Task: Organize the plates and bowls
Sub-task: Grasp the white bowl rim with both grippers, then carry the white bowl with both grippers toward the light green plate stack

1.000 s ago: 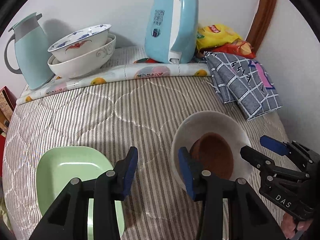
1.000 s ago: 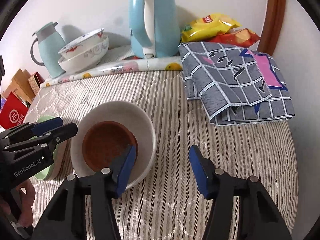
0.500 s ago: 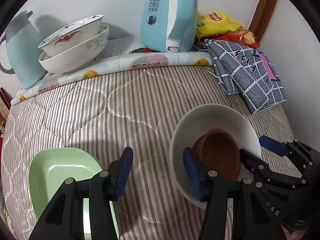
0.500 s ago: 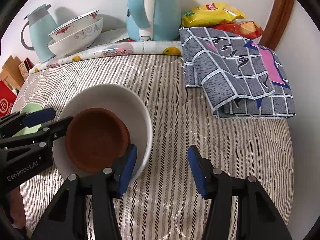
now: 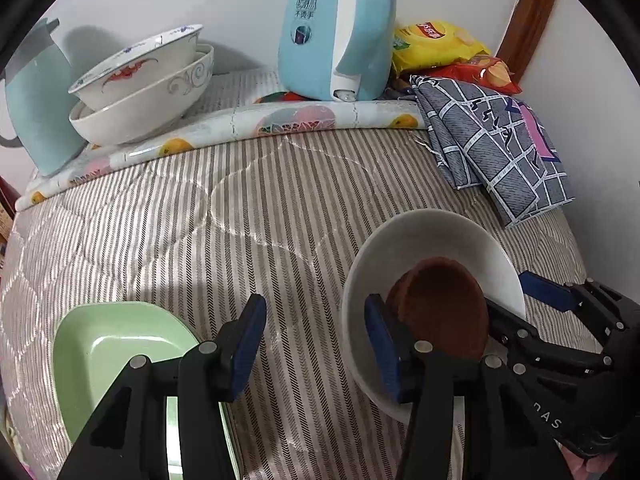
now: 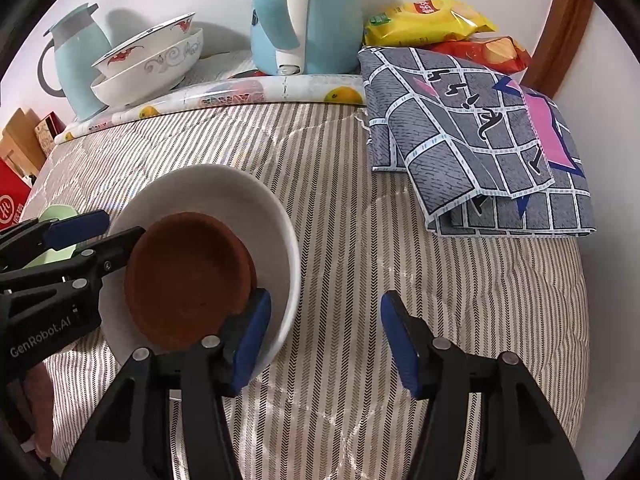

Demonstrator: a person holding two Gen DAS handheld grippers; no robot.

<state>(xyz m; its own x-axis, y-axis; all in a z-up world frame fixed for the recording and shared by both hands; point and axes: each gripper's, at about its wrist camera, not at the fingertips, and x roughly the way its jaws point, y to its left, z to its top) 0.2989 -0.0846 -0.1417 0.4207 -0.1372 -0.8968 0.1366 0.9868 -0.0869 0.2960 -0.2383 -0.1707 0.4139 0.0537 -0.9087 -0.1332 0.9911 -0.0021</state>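
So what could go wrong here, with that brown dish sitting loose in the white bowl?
1. The brown dish lies tilted inside the white bowl, so it may slide or clatter out if the bowl is lifted unevenly.
2. Both open hand-held grippers, left and right, crowd the same bowl and could knock into each other.
3. The quilt is soft, so the bowl might tip when a finger presses its rim.
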